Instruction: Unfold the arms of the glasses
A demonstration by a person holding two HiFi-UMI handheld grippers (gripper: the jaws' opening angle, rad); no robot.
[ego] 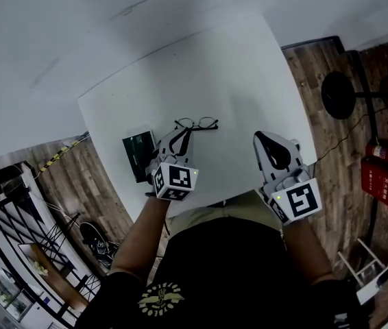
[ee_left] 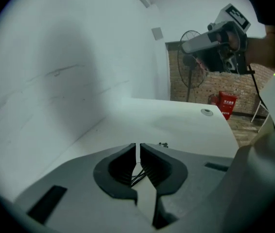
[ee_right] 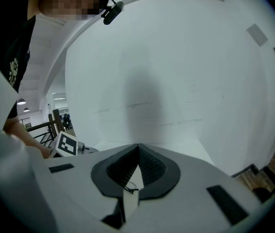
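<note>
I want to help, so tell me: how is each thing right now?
glasses, lying on the table, arms seem folded
left gripper, fingers shut, close by the glasses
right gripper, fingers shut
dark case, lying flat

The thin wire-framed glasses (ego: 197, 123) lie on the white rectangular table (ego: 235, 67), right of a dark green flat box (ego: 139, 157). The left gripper (ego: 182, 133) is just before them, and the right gripper (ego: 260, 138) is well apart to their right.
</note>
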